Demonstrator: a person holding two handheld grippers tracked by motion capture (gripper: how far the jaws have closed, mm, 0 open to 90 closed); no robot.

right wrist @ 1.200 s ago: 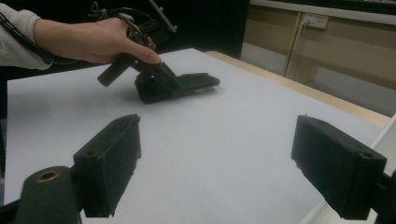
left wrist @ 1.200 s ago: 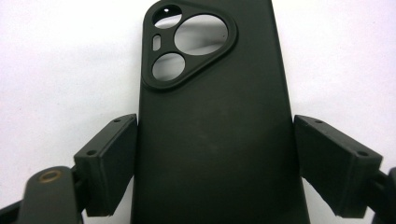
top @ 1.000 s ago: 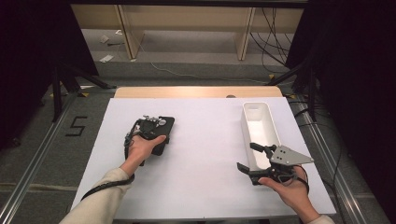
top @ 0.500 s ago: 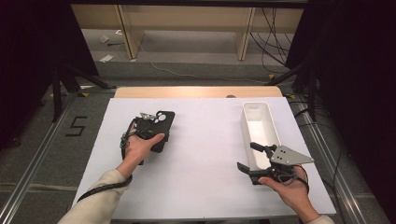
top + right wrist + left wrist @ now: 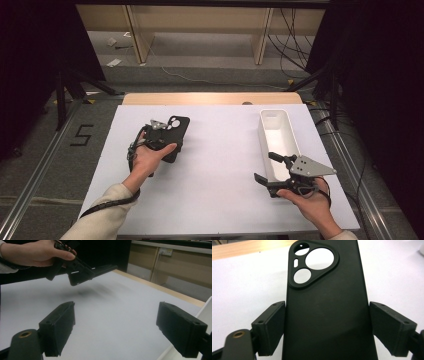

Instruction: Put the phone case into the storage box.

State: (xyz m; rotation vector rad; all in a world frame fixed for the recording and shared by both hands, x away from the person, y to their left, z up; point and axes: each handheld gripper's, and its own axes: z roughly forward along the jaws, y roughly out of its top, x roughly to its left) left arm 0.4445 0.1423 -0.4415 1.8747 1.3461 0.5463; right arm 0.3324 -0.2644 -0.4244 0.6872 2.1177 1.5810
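A black phone case (image 5: pixel 176 129) with a three-cornered camera cut-out is held off the white table (image 5: pixel 220 165) at the left. My left gripper (image 5: pixel 167 142) is shut on it across its width. In the left gripper view the case (image 5: pixel 324 315) runs up between the two pads (image 5: pixel 273 327), which press on its long edges. The right gripper view has the case (image 5: pixel 82 275) hanging above its own shadow, with a hand around the left gripper. My right gripper (image 5: pixel 265 167) stands open near the table's front right, nothing between its jaws (image 5: pixel 115 327).
A long white tray (image 5: pixel 266 131) lies at the right of the table, just beyond the right gripper. A wooden strip (image 5: pixel 210 98) edges the table's far side. Metal rails run along both sides, and shelving and cables stand behind.
The left hand has risen a little with the phone case and carried it slightly farther from the person. The right gripper has stayed put.
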